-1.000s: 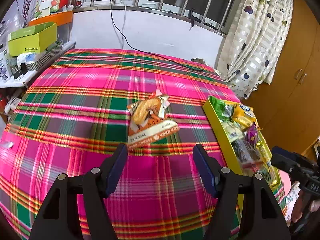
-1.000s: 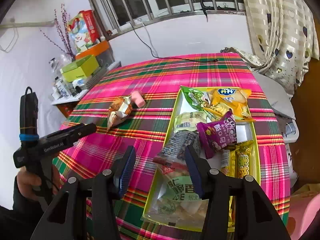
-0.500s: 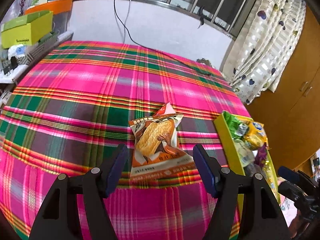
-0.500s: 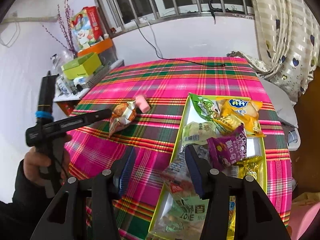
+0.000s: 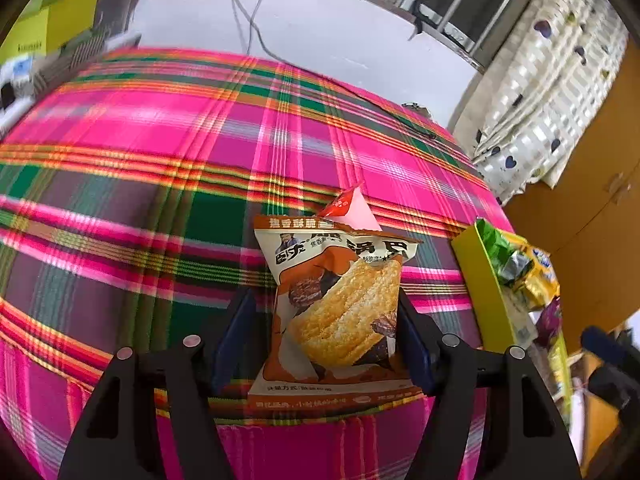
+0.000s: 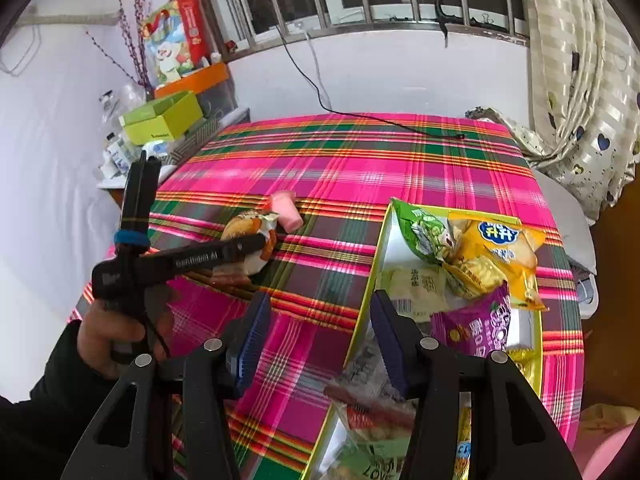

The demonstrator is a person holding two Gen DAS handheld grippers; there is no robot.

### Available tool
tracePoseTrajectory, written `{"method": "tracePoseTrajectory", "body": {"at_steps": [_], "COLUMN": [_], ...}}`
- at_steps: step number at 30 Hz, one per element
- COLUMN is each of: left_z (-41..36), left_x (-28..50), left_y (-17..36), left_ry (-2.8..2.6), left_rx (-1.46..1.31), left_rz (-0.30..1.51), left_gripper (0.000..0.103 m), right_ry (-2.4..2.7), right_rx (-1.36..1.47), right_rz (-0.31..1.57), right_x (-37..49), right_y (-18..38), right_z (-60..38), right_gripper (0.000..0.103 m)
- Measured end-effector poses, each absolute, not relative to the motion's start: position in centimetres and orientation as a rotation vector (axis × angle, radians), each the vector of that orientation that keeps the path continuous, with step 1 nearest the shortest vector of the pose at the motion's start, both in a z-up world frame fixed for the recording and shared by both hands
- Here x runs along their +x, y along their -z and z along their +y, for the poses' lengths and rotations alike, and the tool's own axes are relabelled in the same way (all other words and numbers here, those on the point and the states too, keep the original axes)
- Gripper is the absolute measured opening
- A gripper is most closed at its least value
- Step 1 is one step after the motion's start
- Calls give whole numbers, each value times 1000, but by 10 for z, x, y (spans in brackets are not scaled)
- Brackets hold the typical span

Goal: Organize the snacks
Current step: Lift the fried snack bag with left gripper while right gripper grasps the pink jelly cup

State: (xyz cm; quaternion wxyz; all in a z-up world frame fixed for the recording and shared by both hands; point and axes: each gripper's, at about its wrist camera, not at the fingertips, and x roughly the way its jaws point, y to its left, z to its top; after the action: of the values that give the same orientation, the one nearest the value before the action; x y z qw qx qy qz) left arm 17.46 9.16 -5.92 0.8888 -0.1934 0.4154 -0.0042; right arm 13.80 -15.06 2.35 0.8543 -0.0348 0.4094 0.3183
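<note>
An orange and white cracker packet [image 5: 340, 312] lies on the plaid cloth between the fingers of my left gripper [image 5: 322, 332], which is open around it. The right pad seems to touch the packet's edge; a gap shows at the left pad. A small pink packet [image 5: 354, 210] lies just behind it. In the right wrist view the same two packets [image 6: 250, 236] [image 6: 285, 210] lie left of the yellow tray [image 6: 362, 304], which holds several snack packets. My right gripper [image 6: 318, 340] is open and empty above the tray's left wall.
The table has a pink and green plaid cloth [image 6: 360, 168]. A black cable [image 6: 360, 116] lies at its far edge. A side shelf with a green box [image 6: 160, 120] stands at the left. Curtains [image 6: 580, 80] and a wooden cabinet [image 5: 592, 208] are at the right.
My left gripper has moved forward and down until the cracker packet lies between its fingers. My right gripper has drifted slightly back over the tray's left wall.
</note>
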Motion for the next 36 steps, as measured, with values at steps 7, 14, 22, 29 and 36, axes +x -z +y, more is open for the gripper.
{"method": "tracePoseTrajectory", "body": {"at_steps": [7, 14, 22, 29, 36], "left_z": [83, 109, 117, 125, 132], "left_x": [170, 162, 157, 151, 151], "left_y": [58, 57, 52, 46, 50], "left_ry": [27, -40, -77, -101, -123], "left_rx": [-349, -419, -433, -443, -467], "left_rz": [844, 816, 785, 763, 782], "left_gripper": [52, 51, 51, 51, 51], "right_ry": [-671, -659, -682, -769, -777], "right_rx": [-100, -153, -244, -412, -526], "right_rz": [875, 877, 908, 911, 979], "right_x": [153, 170, 197, 211, 237], "right_y": [-24, -26, -20, -12, 18], "right_z": [-137, -121, -92, -40, -1], "right_gripper": [50, 50, 50, 50, 47]}}
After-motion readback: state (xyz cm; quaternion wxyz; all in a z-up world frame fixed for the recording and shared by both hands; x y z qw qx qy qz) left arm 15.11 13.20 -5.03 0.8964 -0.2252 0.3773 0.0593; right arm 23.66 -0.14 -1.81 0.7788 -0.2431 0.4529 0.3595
